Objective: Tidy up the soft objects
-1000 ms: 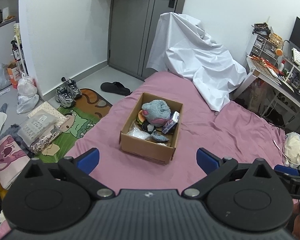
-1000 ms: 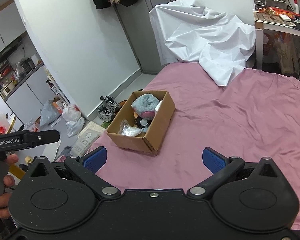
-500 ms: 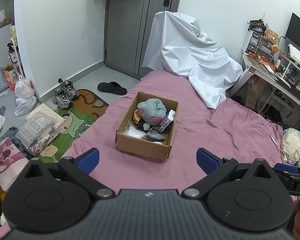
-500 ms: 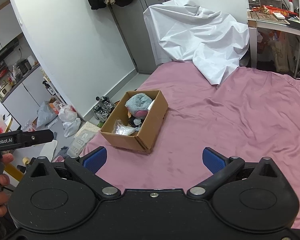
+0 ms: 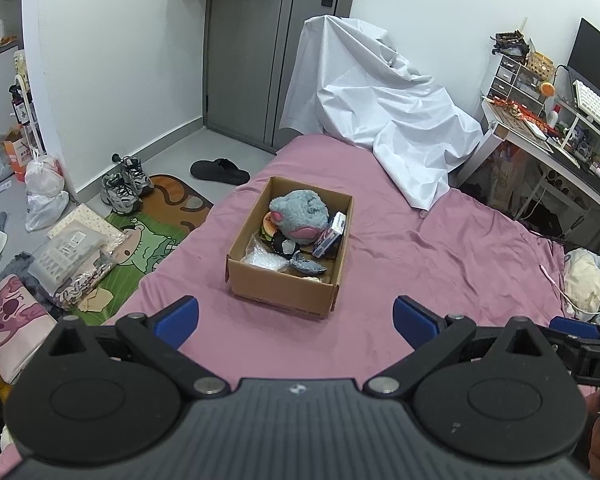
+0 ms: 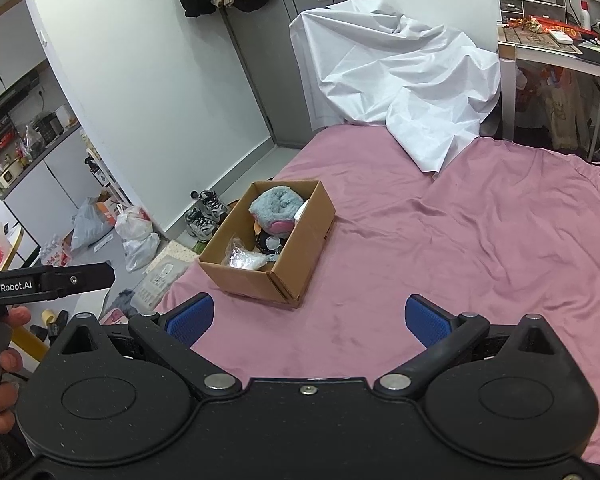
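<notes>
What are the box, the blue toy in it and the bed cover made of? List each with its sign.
Box: corrugated cardboard, matte brown, with folded flaps and a seam.
Blue toy: plush, likely synthetic pile; fuzzy, shaggy surface.
Bed cover: pink woven fabric, perhaps satin or velvet-like; soft sheen along its creases.

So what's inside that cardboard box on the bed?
The cardboard box holds a grey-blue plush toy, a clear plastic bag and a small carton; whatever lies underneath is covered.
</notes>
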Demonstrator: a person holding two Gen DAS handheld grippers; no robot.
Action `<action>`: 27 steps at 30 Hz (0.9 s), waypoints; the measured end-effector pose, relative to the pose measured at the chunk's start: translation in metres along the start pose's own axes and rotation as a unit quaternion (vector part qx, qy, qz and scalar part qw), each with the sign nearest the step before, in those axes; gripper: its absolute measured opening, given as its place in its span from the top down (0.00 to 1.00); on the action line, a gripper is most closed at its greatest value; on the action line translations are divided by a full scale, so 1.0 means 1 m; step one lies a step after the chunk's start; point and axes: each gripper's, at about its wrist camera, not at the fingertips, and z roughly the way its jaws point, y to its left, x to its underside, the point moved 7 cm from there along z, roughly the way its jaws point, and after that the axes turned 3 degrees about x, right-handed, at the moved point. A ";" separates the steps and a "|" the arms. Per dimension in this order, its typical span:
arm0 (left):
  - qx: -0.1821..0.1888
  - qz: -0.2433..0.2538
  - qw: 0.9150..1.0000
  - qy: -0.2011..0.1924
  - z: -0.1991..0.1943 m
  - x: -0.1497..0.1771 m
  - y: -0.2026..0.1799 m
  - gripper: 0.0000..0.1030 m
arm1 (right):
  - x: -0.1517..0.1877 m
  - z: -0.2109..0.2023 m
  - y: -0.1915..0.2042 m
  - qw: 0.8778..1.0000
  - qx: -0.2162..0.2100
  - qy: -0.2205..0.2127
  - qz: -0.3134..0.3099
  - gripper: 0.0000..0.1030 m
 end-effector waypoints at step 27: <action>-0.002 -0.003 1.000 -0.004 -0.003 0.000 0.001 0.01 | -0.004 -0.002 0.003 1.000 -0.002 -0.003 -0.004 0.00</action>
